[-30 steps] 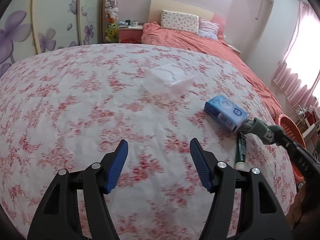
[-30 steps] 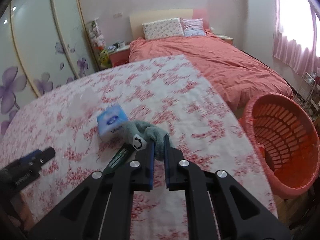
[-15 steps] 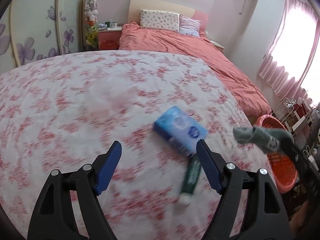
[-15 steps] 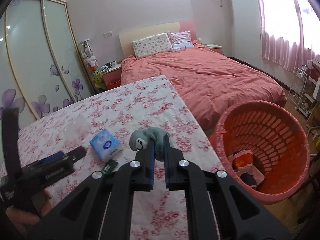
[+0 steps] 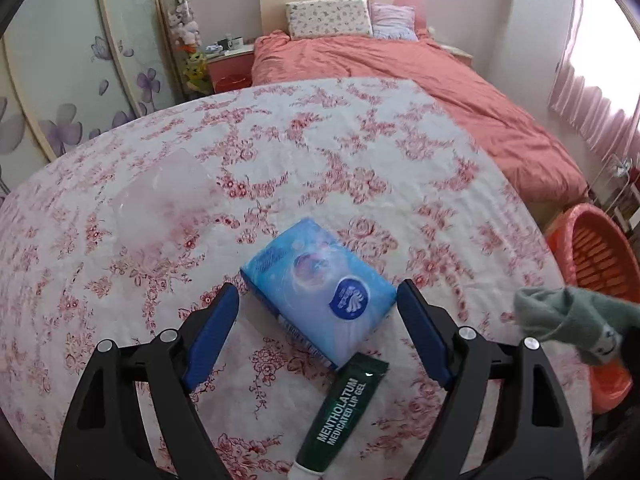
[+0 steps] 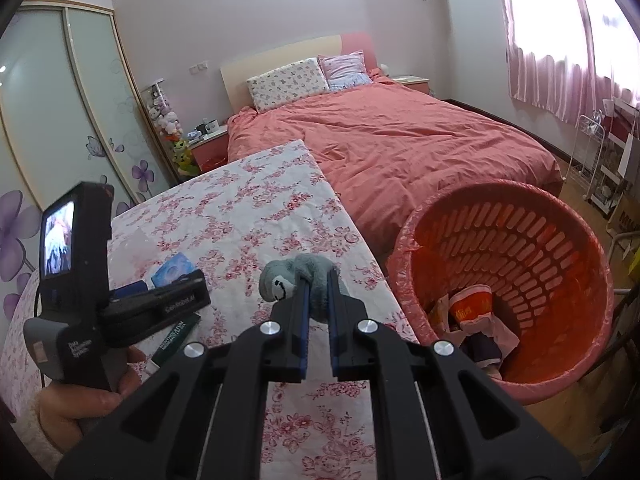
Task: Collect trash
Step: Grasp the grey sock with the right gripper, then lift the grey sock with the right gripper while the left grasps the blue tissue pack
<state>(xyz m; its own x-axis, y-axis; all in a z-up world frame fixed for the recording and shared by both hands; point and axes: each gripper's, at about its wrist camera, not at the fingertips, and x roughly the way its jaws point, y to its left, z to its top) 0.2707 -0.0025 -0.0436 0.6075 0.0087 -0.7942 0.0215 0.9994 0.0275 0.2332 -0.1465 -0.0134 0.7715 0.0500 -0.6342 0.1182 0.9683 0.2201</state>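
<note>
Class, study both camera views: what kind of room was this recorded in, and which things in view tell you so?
Most likely a home bedroom. A bed with a salmon duvet and pillows stands against the far wall, a sliding wardrobe with purple flower decals runs beside it, and pink curtains cover the window.
</note>
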